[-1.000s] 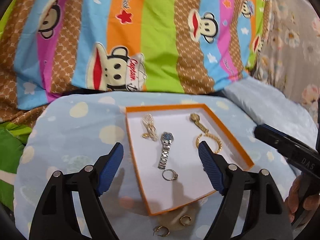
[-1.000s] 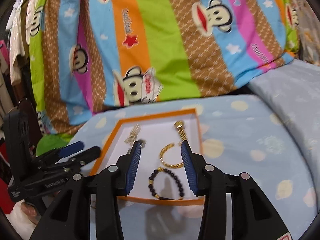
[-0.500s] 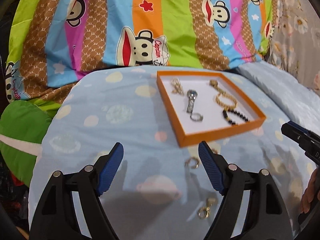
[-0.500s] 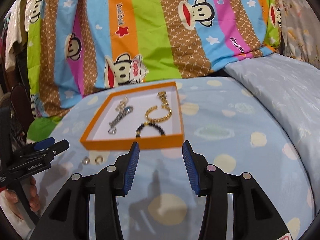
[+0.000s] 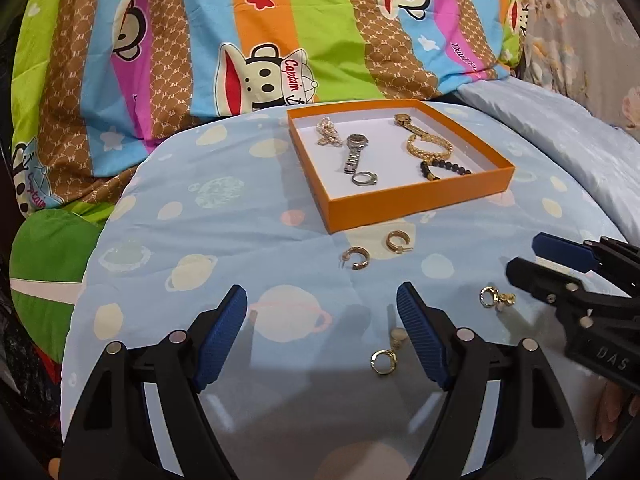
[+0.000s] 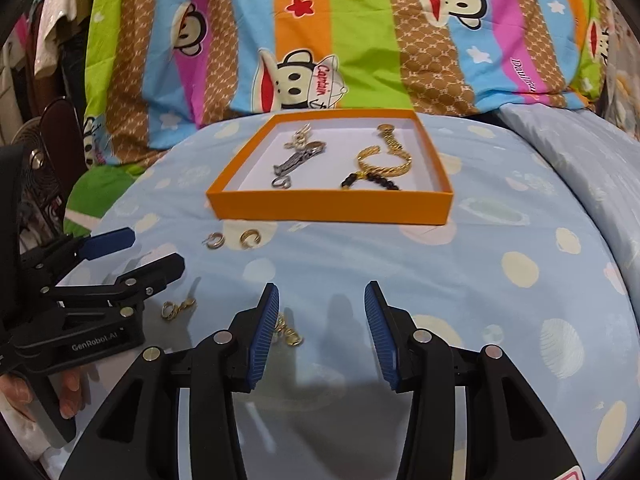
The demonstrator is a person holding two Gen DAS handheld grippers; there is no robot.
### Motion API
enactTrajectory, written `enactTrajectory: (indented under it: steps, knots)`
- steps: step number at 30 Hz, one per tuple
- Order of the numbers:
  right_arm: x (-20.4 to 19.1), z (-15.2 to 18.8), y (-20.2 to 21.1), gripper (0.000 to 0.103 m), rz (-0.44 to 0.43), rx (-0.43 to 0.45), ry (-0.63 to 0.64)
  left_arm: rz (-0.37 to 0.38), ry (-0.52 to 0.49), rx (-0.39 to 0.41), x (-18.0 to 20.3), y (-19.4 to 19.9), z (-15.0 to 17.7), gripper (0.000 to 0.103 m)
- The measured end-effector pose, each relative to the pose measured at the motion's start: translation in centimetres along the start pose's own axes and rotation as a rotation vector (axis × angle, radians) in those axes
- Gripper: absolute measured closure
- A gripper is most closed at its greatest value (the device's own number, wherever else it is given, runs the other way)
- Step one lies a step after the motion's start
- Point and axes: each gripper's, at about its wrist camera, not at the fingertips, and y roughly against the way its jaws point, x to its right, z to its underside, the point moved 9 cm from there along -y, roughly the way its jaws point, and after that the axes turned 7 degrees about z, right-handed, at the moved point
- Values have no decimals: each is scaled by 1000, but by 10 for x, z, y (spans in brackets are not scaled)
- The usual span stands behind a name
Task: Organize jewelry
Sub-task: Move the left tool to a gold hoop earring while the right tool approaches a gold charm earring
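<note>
Orange box: shallow, white inside, sitting at 12 o'clock from both grippers on the blue sheet.
In the box: a silver watch with a silver ring touching its strap end; a pale gold chain bunched at the watch's 11 o'clock; a gold watch at the back; a gold bracelet; a black bead bracelet against the near wall.
Loose on the sheet: two gold hoop earrings side by side just in front of the box — and two gold dangle earrings, one by the left gripper's right finger, the other at its 2 o'clock.
Left gripper: jaws wide, nothing between them.
Right gripper: jaws moderately apart, nothing gripped — a dangle earring lies just beside its left finger.
Surface: pale blue planet-print sheet, soft and rounded.
Room: striped cartoon-monkey blanket behind the box; a floral cloth at 2 o'clock; hanging clothes at 10 o'clock in the right wrist view.
</note>
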Motion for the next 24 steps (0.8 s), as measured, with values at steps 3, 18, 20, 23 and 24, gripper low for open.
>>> enactTrajectory:
  steps: [3,18,20,23,24]
  knots:
    - [-3,2,-2,59,-3,-11,6,-9,-15,-7,4,0,2,28]
    - [-16,6,-5,60,-16,-34,47,-18,3,-52,4,0,13,28]
    - [-19,8,-6,60,-25,-42,55,-8,-2,-63,6,0,15,28]
    - [-23,10,-7,60,-35,-51,75,1,-1,-71,8,1,19,28]
    - [-24,10,-7,60,-35,-53,79,-3,-1,-74,7,1,21,29]
